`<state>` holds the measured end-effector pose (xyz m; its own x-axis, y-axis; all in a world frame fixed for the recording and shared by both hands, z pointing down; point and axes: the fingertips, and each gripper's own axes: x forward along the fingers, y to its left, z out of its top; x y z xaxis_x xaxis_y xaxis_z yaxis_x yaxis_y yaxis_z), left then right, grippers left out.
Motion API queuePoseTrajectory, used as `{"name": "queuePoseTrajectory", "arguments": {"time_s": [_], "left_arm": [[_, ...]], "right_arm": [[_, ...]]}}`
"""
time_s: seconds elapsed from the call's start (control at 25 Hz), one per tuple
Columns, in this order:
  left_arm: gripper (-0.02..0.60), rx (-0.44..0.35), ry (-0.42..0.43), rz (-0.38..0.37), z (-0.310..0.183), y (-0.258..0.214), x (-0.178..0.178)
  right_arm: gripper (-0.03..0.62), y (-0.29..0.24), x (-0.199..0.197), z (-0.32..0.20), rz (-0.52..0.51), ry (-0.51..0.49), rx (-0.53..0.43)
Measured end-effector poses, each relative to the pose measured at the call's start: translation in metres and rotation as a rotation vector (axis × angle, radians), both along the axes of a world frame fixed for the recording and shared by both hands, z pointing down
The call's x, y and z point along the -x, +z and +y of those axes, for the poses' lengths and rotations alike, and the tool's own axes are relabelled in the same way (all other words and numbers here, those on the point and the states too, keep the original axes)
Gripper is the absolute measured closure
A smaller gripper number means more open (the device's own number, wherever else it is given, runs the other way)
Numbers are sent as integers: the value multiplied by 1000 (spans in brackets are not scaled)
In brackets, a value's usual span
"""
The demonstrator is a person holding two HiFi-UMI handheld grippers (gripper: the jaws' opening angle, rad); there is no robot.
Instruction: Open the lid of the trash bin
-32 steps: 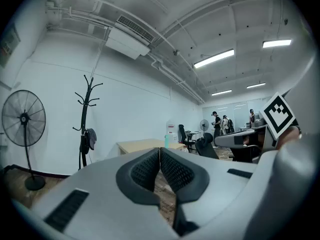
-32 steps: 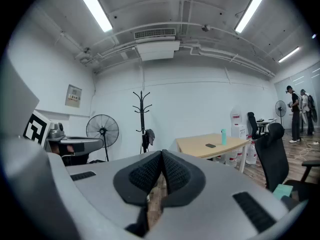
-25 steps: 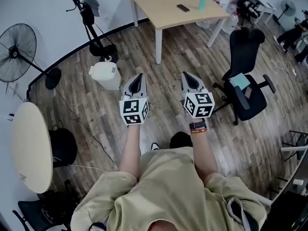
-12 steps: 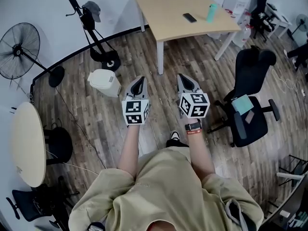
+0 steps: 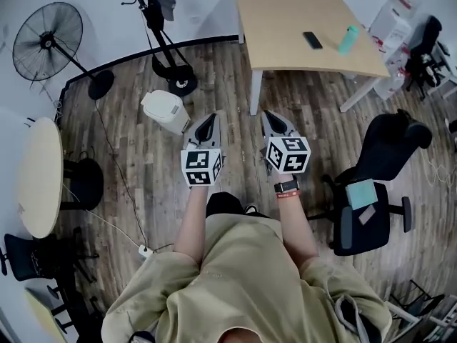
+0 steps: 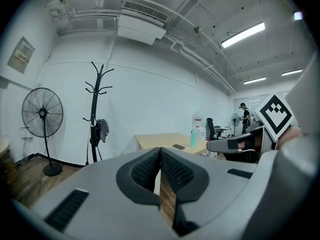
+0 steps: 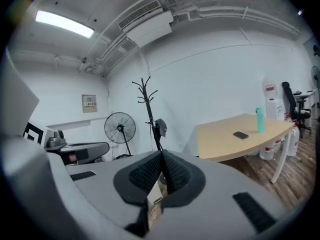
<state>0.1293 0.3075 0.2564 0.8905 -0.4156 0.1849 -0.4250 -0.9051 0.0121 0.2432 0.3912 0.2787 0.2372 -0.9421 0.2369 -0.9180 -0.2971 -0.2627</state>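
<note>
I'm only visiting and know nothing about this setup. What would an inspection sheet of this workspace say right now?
Surface: wood-plank floor; no worktop in use.
Job's things: white trash bin stands on the floor, lid down, untouched.
Clutter: phone and teal bottle on the beige table.
Grippers: left hand-held gripper and right hand-held gripper are both shut, empty and apart from the bin.
Cables: thin cable runs across the floor.
Surroundings: standing fan, coat rack, black office chair, round table.
</note>
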Motion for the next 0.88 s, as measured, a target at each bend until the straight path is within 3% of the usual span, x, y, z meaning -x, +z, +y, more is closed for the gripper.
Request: {"name": "queuePoseTrajectory", "arguments": {"time_s": [0.44,0.88], "left_arm": [[557,26,-243,2,-134,29,21],[557,89,-434,-10,-285,54,80]], "right_arm": [[579,25,39,-185,8,-337,11],[579,45,90,-361,-8,-546,72]]}}
